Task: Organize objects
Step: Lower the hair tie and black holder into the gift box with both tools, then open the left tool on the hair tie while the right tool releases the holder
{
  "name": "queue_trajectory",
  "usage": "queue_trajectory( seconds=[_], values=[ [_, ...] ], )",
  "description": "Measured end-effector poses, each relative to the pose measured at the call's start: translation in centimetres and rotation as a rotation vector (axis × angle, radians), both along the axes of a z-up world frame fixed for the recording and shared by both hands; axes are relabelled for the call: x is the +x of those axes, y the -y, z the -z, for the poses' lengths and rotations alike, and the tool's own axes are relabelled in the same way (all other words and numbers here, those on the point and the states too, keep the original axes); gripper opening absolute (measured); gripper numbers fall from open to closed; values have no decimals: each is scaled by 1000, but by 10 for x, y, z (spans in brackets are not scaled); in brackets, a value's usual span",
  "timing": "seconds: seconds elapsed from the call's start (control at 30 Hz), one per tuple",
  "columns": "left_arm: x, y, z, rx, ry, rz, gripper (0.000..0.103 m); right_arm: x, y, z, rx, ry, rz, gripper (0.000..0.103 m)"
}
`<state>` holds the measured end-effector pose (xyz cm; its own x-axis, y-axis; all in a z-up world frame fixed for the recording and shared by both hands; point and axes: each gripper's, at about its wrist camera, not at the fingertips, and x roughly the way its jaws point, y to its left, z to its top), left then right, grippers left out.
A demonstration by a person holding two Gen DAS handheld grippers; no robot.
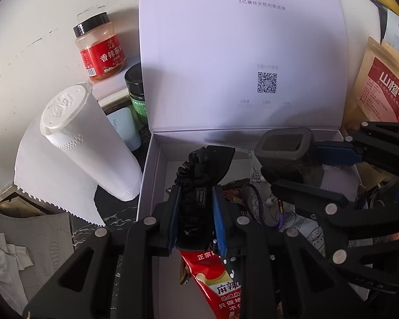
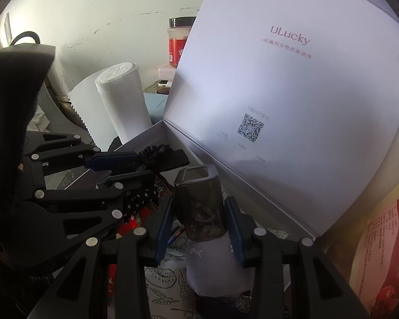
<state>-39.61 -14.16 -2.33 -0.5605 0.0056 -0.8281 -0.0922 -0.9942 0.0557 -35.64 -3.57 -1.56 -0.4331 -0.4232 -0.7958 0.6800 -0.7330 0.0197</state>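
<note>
A white box stands open, its lid upright with "ULucky" printed inside; the lid also shows in the right wrist view. My left gripper is shut on a black scrunchie hair tie held over the box; it also shows in the right wrist view. My right gripper is shut on a bottle with a dark smoky cap and pale body, over the box's right side; it shows in the left wrist view too. A red snack packet lies in the box.
A paper towel roll stands left of the box. Behind it are a red-labelled spice jar, a green jar and a pale blue item. A red-and-tan hawthorn pouch stands right. A patterned cloth lies in the box.
</note>
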Motion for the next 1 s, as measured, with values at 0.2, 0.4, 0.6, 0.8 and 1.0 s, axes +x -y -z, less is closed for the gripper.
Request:
queue_trajectory(
  seconds=[0.2,0.4,0.6,0.8,1.0],
  values=[
    [-2,-2,3,8,11,-11,21,-1,4,0,14,12,-2,39],
    [1,-3,4,19,21,-16,22,-2,13,1,29,25,-6,39],
    [11,-5,2,24,17,-20,27,0,13,2,21,33,-13,39],
    [19,0,-3,36,-15,-43,47,0,17,-1,42,16,-15,41],
    [25,3,-10,20,-28,-73,64,-3,8,-8,49,-23,9,56]
  ],
)
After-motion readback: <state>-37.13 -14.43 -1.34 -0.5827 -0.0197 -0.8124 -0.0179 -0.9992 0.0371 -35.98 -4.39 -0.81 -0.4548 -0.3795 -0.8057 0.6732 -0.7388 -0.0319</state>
